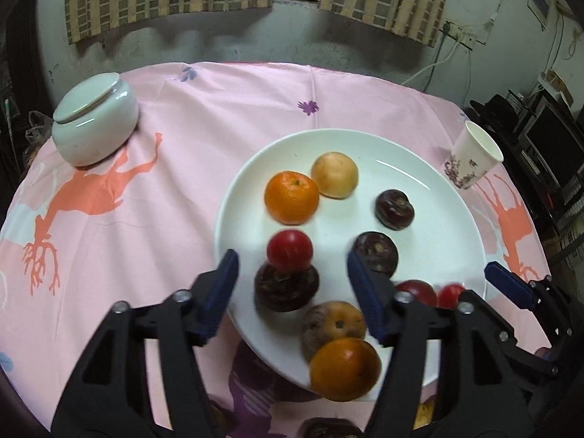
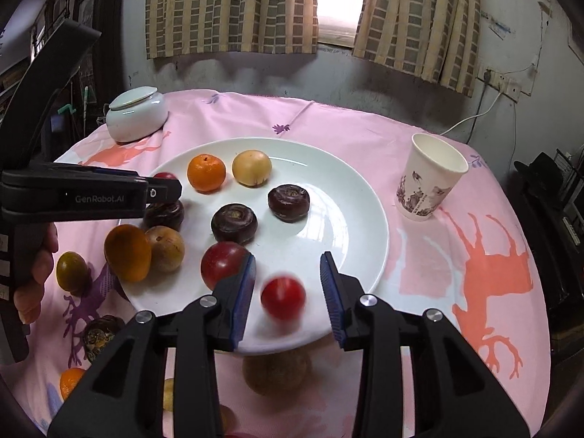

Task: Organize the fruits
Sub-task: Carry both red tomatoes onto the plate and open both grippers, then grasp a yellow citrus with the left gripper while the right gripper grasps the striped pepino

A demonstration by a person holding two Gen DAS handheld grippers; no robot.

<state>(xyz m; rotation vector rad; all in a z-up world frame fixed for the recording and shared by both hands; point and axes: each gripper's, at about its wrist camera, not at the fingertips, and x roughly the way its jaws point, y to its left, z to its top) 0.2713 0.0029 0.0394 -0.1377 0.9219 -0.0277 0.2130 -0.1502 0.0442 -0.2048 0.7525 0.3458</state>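
A white plate (image 1: 419,168) (image 2: 350,189) holds several fruits: oranges (image 1: 291,197), a yellow fruit (image 1: 334,174), dark purple fruits (image 1: 394,208) and red fruits. My left gripper (image 1: 292,288) is open over the plate's near edge, above a red fruit (image 1: 289,250) and a dark fruit (image 1: 285,288). My right gripper (image 2: 288,292) is open, and a small red fruit (image 2: 283,298), blurred, lies between its fingers on the plate. It is not gripped. The right gripper's finger also shows in the left wrist view (image 1: 509,284).
A lidded white ceramic jar (image 1: 95,120) (image 2: 135,113) stands at the far left. A paper cup (image 1: 472,155) (image 2: 430,182) stands right of the plate. More fruits (image 2: 72,271) lie on the pink tablecloth (image 1: 219,109) near the front edge.
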